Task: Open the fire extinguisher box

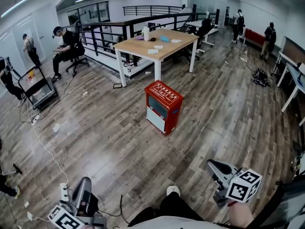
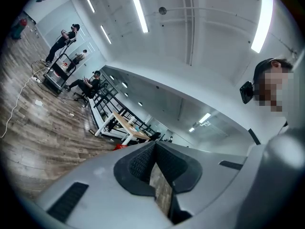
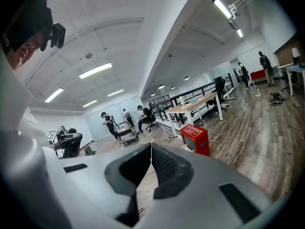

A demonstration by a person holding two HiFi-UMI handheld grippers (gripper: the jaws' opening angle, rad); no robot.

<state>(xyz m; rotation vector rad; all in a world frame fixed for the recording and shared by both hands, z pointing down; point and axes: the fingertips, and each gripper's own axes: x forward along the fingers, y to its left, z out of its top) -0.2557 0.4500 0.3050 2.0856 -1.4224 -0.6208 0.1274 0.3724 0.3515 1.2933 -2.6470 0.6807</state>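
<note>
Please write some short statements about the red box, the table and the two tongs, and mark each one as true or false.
1. The red fire extinguisher box stands on the wooden plank floor. True.
2. The box's front is already open. False: it looks closed.
3. The left tongs grip the box. False: they are shut on nothing, far from it.
4. The right tongs are shut and empty. True.
5. A white bottle stands on the light wooden table with white legs. True.
</note>
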